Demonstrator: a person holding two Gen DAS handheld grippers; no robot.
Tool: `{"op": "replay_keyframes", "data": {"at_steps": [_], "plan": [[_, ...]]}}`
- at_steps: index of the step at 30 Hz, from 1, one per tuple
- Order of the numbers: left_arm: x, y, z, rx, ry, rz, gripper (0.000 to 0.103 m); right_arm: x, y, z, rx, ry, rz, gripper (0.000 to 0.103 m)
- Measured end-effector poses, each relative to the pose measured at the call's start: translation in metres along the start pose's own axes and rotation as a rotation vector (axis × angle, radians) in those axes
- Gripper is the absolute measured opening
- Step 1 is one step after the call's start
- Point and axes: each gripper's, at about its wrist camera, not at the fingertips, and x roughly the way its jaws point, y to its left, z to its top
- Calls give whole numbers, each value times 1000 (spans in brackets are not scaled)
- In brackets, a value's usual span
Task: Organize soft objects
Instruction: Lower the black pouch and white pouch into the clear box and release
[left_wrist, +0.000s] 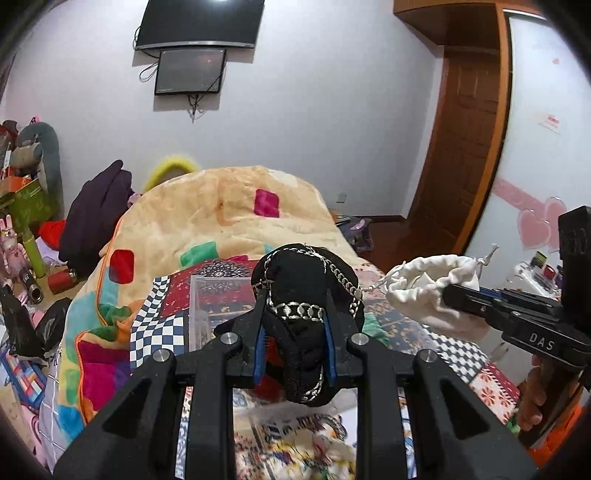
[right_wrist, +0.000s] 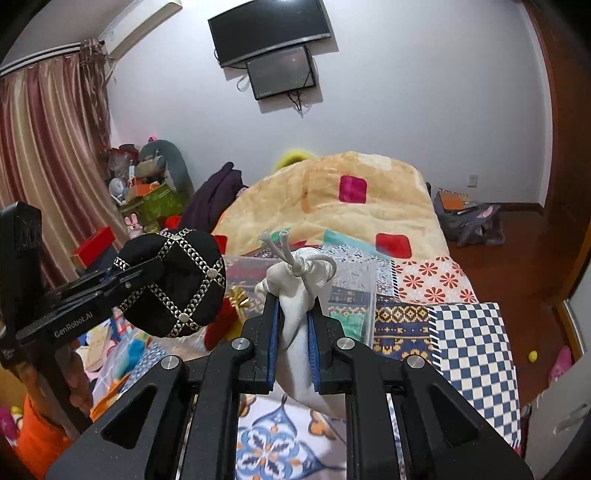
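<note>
My left gripper (left_wrist: 295, 314) is shut on a black cap (left_wrist: 306, 291) trimmed with silver chain, held up above the bed. The cap also shows in the right wrist view (right_wrist: 177, 284), at the left, with the left gripper (right_wrist: 147, 275) clamped on it. My right gripper (right_wrist: 293, 306) is shut on a white drawstring pouch (right_wrist: 299, 291) with a knotted cord on top. The pouch shows at the right of the left wrist view (left_wrist: 428, 284), pinched by the right gripper (left_wrist: 448, 295). A clear plastic box (left_wrist: 221, 302) lies on the bed below both; it also shows in the right wrist view (right_wrist: 354, 280).
A patterned patchwork quilt (right_wrist: 469, 332) covers the bed, with a peach blanket (left_wrist: 221, 206) heaped at the far end. Toys and boxes (left_wrist: 26, 206) crowd the left side. A wooden door (left_wrist: 469, 129) stands at the right. Bags (right_wrist: 469, 218) lie on the floor.
</note>
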Motion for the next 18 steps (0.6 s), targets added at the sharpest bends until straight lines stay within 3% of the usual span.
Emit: {"op": "replay_keyframes", "data": {"at_steps": [12, 18], "plan": [[69, 12, -15, -33, 120, 34, 24, 63, 4, -9, -15, 134, -52, 13], [80, 11, -23, -1, 166, 66, 24, 73, 12, -17, -47, 182, -63, 13]]}}
